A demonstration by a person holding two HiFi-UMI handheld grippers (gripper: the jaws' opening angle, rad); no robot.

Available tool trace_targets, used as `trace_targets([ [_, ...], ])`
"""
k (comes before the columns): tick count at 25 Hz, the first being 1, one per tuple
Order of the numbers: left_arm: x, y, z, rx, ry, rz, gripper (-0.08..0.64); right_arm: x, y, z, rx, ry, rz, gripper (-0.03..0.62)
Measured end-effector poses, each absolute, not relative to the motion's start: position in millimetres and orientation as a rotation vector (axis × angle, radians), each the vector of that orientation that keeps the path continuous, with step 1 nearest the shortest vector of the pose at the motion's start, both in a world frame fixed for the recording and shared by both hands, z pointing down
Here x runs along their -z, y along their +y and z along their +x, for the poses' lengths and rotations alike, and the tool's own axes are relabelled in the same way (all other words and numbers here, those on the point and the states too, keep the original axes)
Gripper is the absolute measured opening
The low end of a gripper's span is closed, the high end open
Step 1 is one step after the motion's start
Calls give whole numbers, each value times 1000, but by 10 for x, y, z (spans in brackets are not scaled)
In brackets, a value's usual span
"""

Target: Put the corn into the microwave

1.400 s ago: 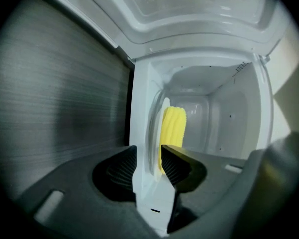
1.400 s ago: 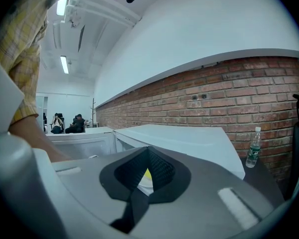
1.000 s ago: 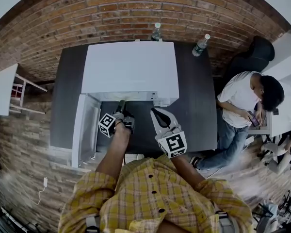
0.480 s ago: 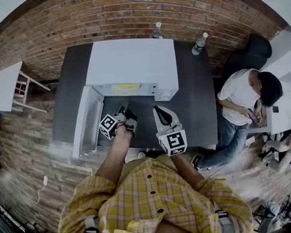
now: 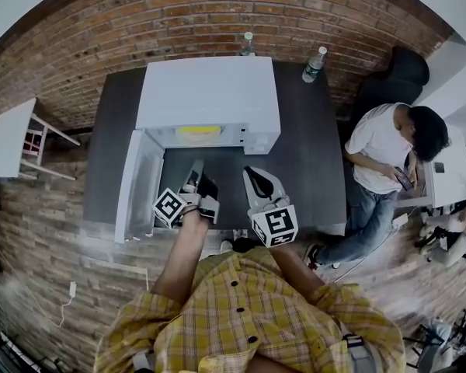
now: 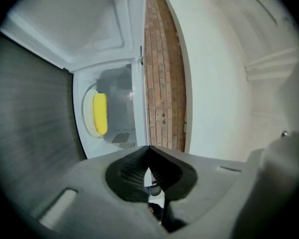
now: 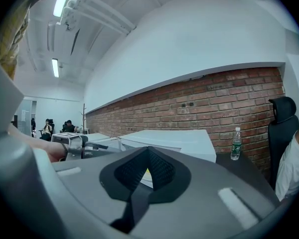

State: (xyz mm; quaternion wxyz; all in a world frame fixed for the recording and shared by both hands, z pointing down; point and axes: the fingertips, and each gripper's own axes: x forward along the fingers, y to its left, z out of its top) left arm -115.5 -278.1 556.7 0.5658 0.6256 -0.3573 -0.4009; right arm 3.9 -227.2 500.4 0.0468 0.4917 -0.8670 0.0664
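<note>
A person in a yellow checked shirt stands at a dark table [image 5: 311, 162], holding a gripper in each hand and facing a white microwave [image 5: 208, 92] that backs onto a brick wall. The corn [image 5: 199, 130], a yellow cob, already lies inside the oven on a pale round plate [image 6: 87, 114]. The door [image 5: 140, 183] stands swung open to the left. The left gripper [image 5: 195, 168] hovers just in front of the opening, its jaws together with nothing between them. The right gripper [image 5: 253, 174], near it on the right, is likewise closed and empty. The placing itself looks done to me. What seems left is to get a gripper behind the door's outer edge and swing it shut. The left gripper view looks straight into the cavity and shows the plate under the cob, which the head view gives only as a yellow strip. Only the head view shows the door's swing and both grippers together. The right gripper view adds a water bottle [image 7: 235, 144] at the table's far right.
</note>
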Motion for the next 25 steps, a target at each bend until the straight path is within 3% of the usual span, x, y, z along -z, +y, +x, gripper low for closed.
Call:
trace_targets([
  [4,-5292,-2593,-1015,883,-852,1625,-3,-4951,-2209,88,-215,-2655,1524,5],
  [8,-5311,-2418,-1100,631,-1069,1819,-3,-4917,-2141,103,-226,-2665,1528,5],
  [25,-4776,-1971,-746,275,-1283,2356,-3,-4813,-1965,160,-222,-2686,1562,5],
])
